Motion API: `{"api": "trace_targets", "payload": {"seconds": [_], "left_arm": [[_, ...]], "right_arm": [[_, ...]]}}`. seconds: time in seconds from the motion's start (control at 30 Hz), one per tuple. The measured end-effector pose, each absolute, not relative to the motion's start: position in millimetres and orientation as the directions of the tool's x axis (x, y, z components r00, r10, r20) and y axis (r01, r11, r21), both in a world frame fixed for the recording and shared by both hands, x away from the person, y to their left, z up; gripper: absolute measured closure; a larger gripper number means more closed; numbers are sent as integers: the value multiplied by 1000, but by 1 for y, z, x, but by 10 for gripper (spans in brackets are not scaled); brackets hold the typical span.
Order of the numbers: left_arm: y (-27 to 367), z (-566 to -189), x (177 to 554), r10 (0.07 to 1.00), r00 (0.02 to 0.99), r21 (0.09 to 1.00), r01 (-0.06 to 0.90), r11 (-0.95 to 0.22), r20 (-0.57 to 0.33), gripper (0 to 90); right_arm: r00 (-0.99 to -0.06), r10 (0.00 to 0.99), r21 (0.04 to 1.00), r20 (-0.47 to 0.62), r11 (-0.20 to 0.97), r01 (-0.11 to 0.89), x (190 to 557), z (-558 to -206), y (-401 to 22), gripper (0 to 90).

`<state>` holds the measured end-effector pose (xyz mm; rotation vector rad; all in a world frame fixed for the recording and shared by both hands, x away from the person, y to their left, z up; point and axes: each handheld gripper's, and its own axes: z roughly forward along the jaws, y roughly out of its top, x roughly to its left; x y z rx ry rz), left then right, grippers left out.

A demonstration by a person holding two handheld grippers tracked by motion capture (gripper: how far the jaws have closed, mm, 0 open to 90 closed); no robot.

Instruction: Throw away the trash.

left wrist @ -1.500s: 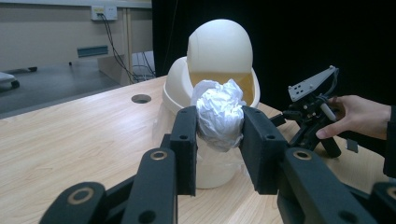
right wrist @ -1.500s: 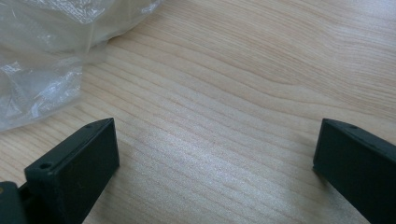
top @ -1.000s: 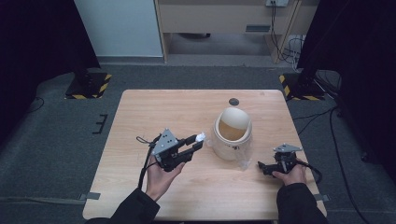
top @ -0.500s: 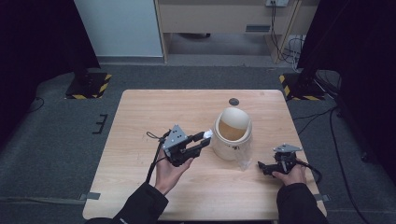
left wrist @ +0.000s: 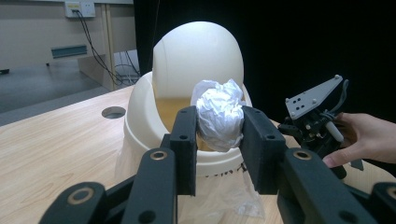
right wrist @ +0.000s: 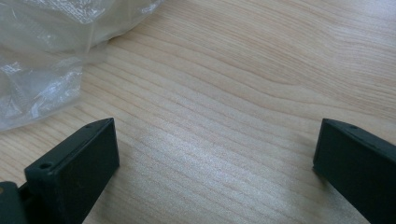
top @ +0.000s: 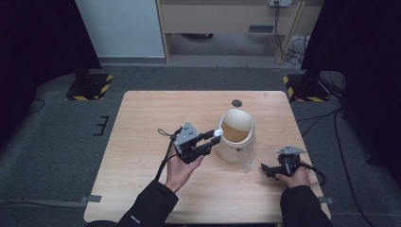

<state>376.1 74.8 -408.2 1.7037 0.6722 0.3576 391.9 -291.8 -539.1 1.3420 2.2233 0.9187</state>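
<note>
A cream bin (top: 235,137) with a raised dome lid stands right of the table's middle; its opening faces my left gripper (left wrist: 219,123). That left gripper (top: 215,137) is shut on a crumpled white paper ball (left wrist: 219,114), held at the bin's rim just left of the opening. The paper ball (top: 218,133) shows as a small white spot at the fingertips. A clear plastic liner (right wrist: 42,51) spills from under the bin. My right gripper (top: 265,169) rests low on the table right of the bin, and its jaws stand wide apart in the right gripper view (right wrist: 215,158) over bare wood.
The wooden table (top: 142,123) has a round cable hole (top: 236,102) behind the bin. Beyond the table are yellow-striped stand bases (top: 90,85), cables and a wooden cabinet. Dark curtains flank both sides.
My left gripper has carried the paper ball rightward from the table's middle up to the bin's rim. The right gripper has stayed where it was.
</note>
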Motion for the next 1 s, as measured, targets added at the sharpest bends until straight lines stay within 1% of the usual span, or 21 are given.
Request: {"api": "trace_targets", "payload": {"seconds": [0.5, 1.0], "left_arm": [[56, -413, 387, 607, 785, 958, 253, -137, -120, 670], [43, -421, 395, 615, 781, 947, 267, -180, -104, 670]], "right_arm": [[-469, 883, 702, 8, 329, 631, 392, -539, -292, 5], [-469, 883, 702, 8, 329, 631, 392, -539, -292, 5]]}}
